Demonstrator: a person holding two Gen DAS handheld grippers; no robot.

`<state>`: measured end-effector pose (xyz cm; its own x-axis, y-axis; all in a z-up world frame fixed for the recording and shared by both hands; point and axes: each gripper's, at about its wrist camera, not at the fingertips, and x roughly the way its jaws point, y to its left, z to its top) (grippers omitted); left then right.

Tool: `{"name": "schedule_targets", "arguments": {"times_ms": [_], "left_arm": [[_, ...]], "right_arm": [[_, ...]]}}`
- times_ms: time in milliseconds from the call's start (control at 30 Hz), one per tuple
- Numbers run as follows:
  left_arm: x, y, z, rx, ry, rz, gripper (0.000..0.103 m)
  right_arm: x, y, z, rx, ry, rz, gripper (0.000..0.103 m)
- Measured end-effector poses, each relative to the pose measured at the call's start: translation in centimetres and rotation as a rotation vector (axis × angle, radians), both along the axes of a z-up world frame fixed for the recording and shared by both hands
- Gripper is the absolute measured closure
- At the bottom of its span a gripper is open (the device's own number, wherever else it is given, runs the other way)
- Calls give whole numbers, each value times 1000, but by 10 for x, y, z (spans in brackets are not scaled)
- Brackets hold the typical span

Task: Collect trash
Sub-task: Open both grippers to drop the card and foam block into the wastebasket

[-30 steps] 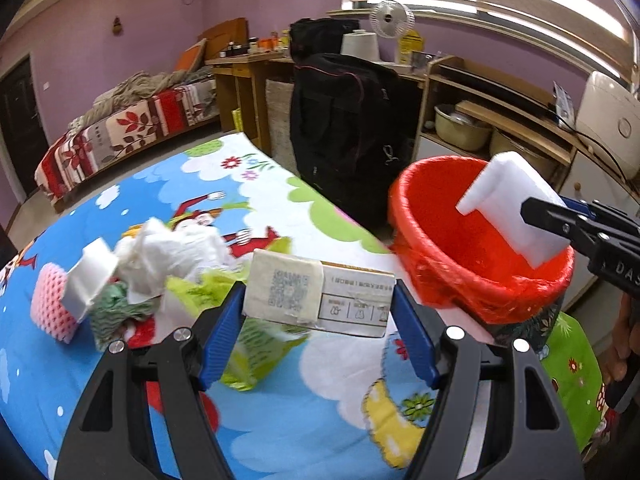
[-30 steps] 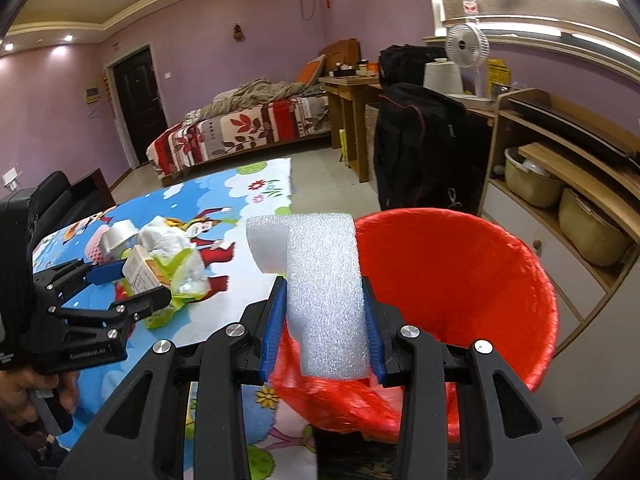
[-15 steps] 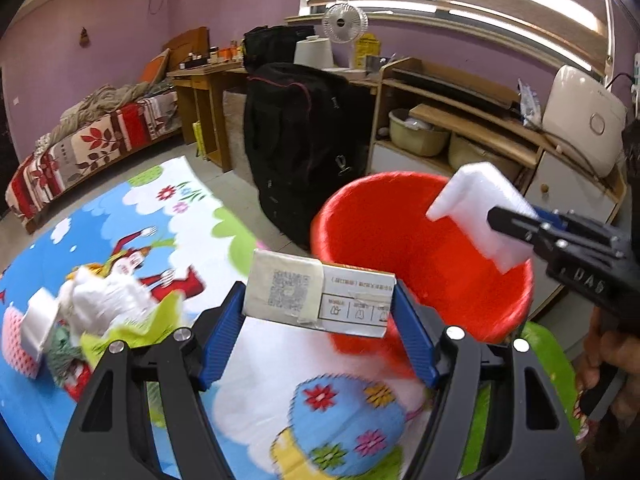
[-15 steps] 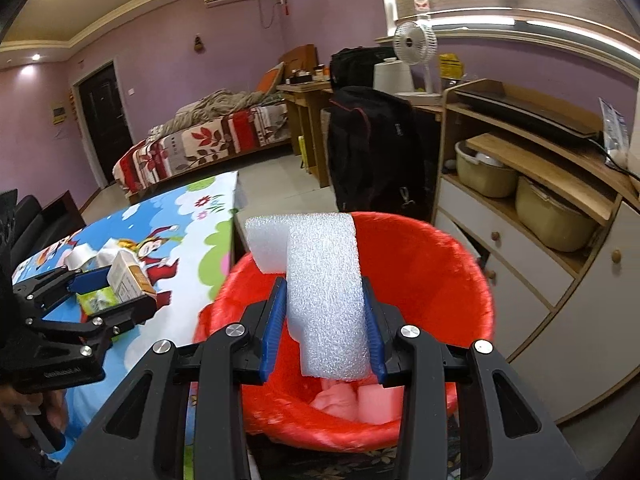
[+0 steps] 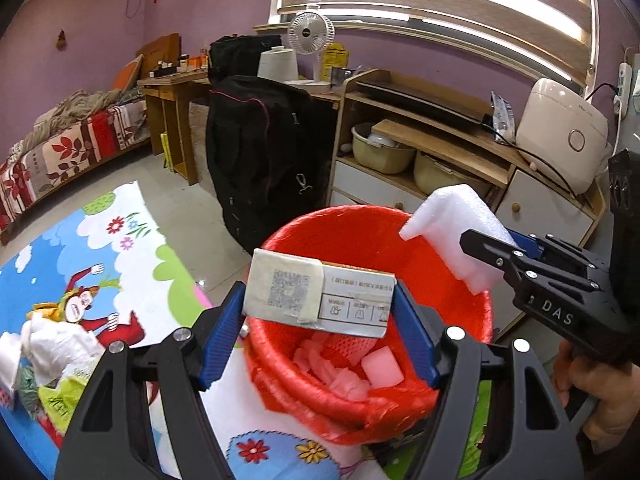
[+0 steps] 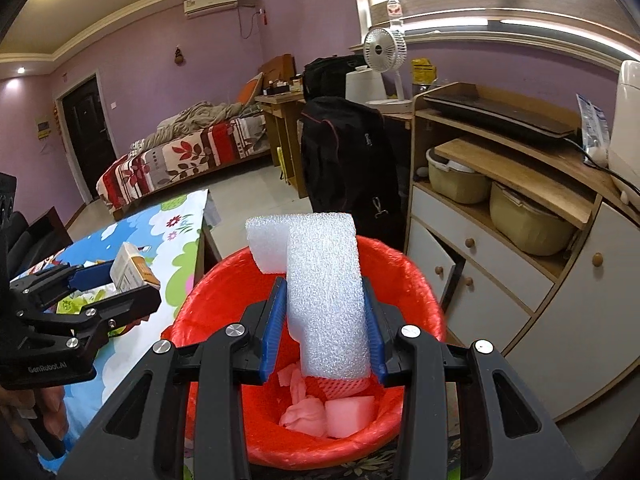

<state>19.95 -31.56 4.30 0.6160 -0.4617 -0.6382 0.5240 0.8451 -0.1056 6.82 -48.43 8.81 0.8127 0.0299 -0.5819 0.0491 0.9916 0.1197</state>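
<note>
While our left claw [image 5: 320, 312] clamped a carton [image 5: 318, 298] above the red bin [image 5: 360, 404], our right claw [image 6: 324, 334] clamped a foam block [image 6: 324, 292] over it too.

Foam block [image 6: 326, 296]: white, pebbled, soft-looking foam, matt.
Small box [image 5: 318, 298]: matt cardboard with paper labels and yellowed tape.
Bin liner [image 5: 372, 412]: thin, glossy red plastic film, crinkled at the rim.
Gripper fingers [image 6: 273, 332]: blue ribbed pads on matt black plastic arms with shiny metal screws.
Table cover [image 5: 132, 264]: smooth printed sheet, slight sheen.
Cabinet [image 6: 516, 184]: pale wood shelves, smooth white fronts.
</note>
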Motion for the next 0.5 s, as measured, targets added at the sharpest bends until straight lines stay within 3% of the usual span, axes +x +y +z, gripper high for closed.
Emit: {"name": "schedule_targets", "arguments": {"times_ms": [200, 300, 333, 367, 500], "left_arm": [[7, -7, -1, -30, 19, -31, 33], [9, -8, -5, -40, 30, -48, 26], [10, -7, -6, -47, 36, -47, 23], [10, -6, -6, -49, 37, -43, 21], [12, 6, -5, -62, 39, -8, 21]], "right_arm": [[0, -6, 0, 10, -4, -2, 65], [1, -7, 1, 9, -6, -6, 55], [1, -7, 1, 8, -8, -8, 42], [0, -7, 1, 5, -13, -12, 37], [-1, -8, 3, 2, -21, -18, 37]]}}
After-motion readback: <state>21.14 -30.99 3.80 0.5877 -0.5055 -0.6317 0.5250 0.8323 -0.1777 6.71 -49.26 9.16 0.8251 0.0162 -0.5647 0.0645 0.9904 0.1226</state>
